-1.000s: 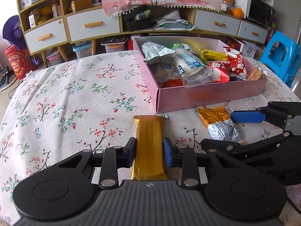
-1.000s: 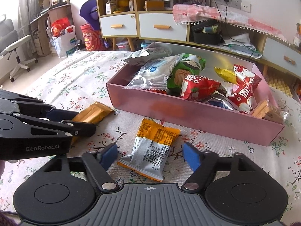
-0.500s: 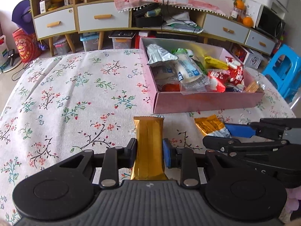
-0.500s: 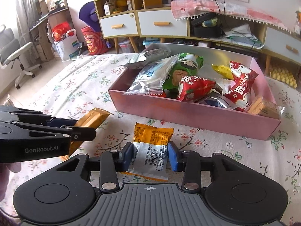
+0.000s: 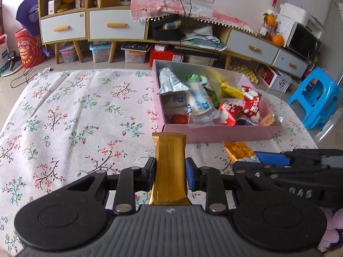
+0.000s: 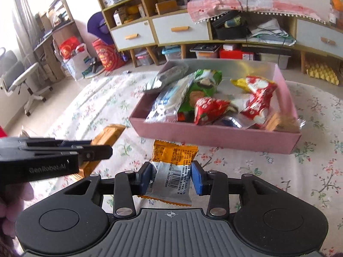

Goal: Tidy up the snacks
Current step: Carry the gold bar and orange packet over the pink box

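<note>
My left gripper (image 5: 170, 174) is shut on a gold snack bar (image 5: 169, 160) and holds it above the floral tablecloth, short of the pink box (image 5: 225, 131). My right gripper (image 6: 171, 176) is shut on an orange and silver snack packet (image 6: 172, 167), also lifted, in front of the pink box (image 6: 214, 133). The box holds several snack packets. Each gripper shows in the other's view: the right gripper (image 5: 268, 160) with the packet (image 5: 238, 151), and the left gripper (image 6: 85, 150) with the gold bar (image 6: 107, 135).
The floral tablecloth (image 5: 75, 111) stretches left of the box. Behind the table stand low cabinets with drawers (image 5: 115, 26), storage bins on the floor and a blue stool (image 5: 315, 98) at the right.
The right gripper closed on the orange packet and lifted it. Both grippers rose higher above the table with their snacks, toward the box.
</note>
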